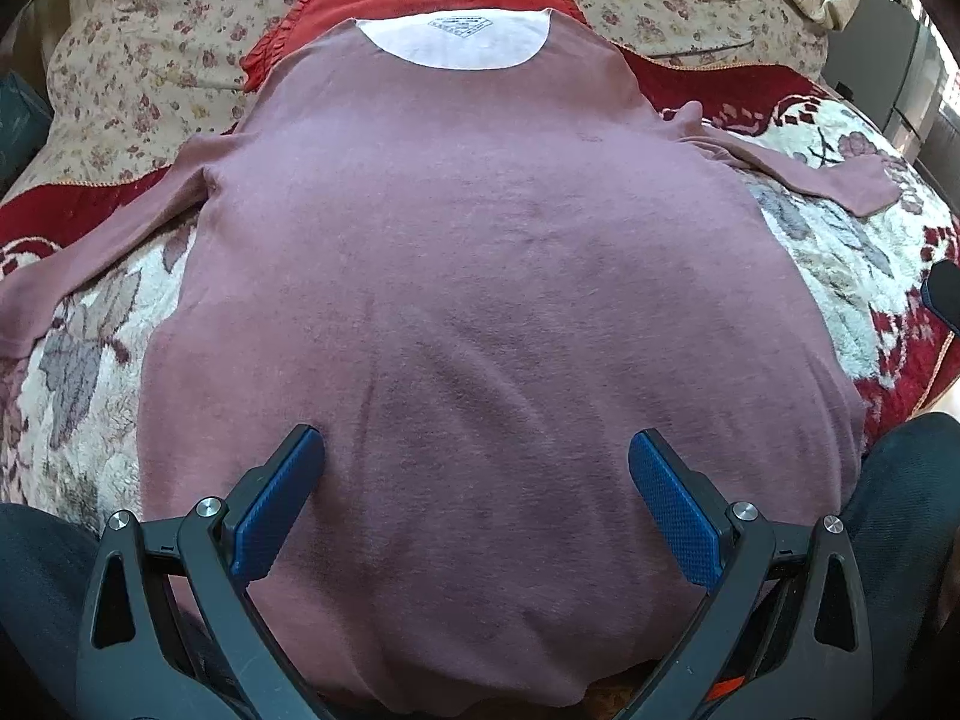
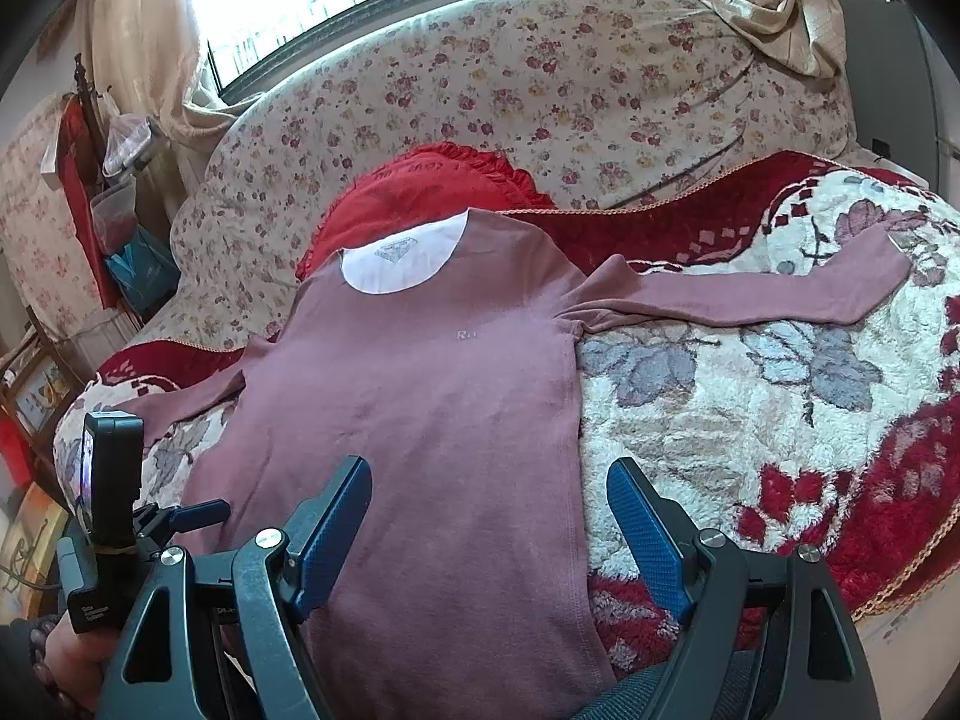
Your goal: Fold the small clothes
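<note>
The right gripper hangs open over the hem of a mauve shirt, spread flat on a floral blanket, collar resting on a red cushion.

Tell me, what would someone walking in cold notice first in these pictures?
First, the mauve long-sleeved shirt spread flat, sleeves out to both sides, on a red and cream flowered blanket, its collar against a red cushion. Next, the blue-padded grippers: the left gripper open over the shirt's hem, the right gripper open over its side edge.
</note>
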